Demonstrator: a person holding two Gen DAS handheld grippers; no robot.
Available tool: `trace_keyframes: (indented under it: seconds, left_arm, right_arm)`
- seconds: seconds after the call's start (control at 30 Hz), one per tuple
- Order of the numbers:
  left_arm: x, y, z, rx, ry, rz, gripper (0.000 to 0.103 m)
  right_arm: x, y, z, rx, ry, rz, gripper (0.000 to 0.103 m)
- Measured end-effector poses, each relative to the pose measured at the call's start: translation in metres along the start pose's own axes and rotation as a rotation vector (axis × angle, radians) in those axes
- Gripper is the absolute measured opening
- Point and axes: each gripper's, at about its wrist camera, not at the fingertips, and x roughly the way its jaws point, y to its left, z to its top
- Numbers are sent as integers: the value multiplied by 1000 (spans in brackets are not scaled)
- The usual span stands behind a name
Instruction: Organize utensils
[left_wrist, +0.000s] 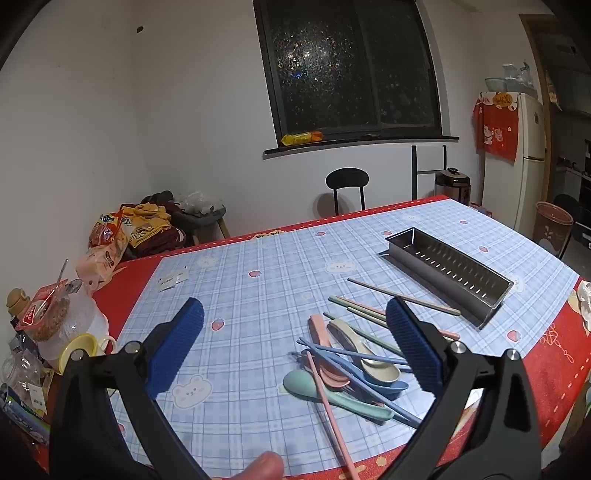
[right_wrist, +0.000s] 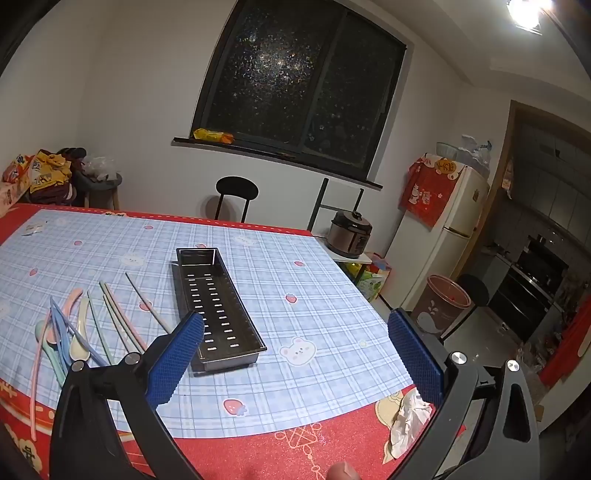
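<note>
From the left wrist view, my left gripper (left_wrist: 295, 343) hangs over the checked blue worktop (left_wrist: 258, 295) with its jaws wide and nothing between them. Below lies the tangled pile of pastel plastic spoons and chopsticks (left_wrist: 351, 365), just this side of the long perforated stainless steel tray (left_wrist: 448, 271). I judge the task not yet begun: the tray looks empty and every utensil I see is loose on the worktop. In the pile I count 4 spoons, namely 1 teal spoon (left_wrist: 306, 384), 1 cream spoon (left_wrist: 369, 358), 1 blue spoon (left_wrist: 391, 386) and 1 pink spoon (left_wrist: 332, 373). The chopsticks overlap too much for a sure count; I make out roughly 8, in blue, pink, green and beige.

From the right wrist view, my right gripper (right_wrist: 295, 350) also has its jaws wide and empty, aimed past the near end of the 1 tray (right_wrist: 218, 306). Its slotted floor is bare. The utensils (right_wrist: 74, 332) lie to its left, so all of them remain to be moved. A crumpled white tissue (right_wrist: 406, 417) sits at the worktop's near edge.
</note>
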Motion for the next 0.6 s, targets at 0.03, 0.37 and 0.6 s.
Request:
trace_keyframes:
  seconds: [0.03, 0.37, 0.6]
  left_arm:
    - [0, 0, 0, 0, 2, 0, 98]
    - [5, 4, 0, -4, 0, 0, 98]
    - [0, 0, 0, 4, -5, 2, 98]
  right_arm:
    - [0, 0, 0, 2, 1, 0, 98]
    - [0, 1, 0, -1, 0, -2, 98]
    - [0, 0, 0, 0, -1, -5, 98]
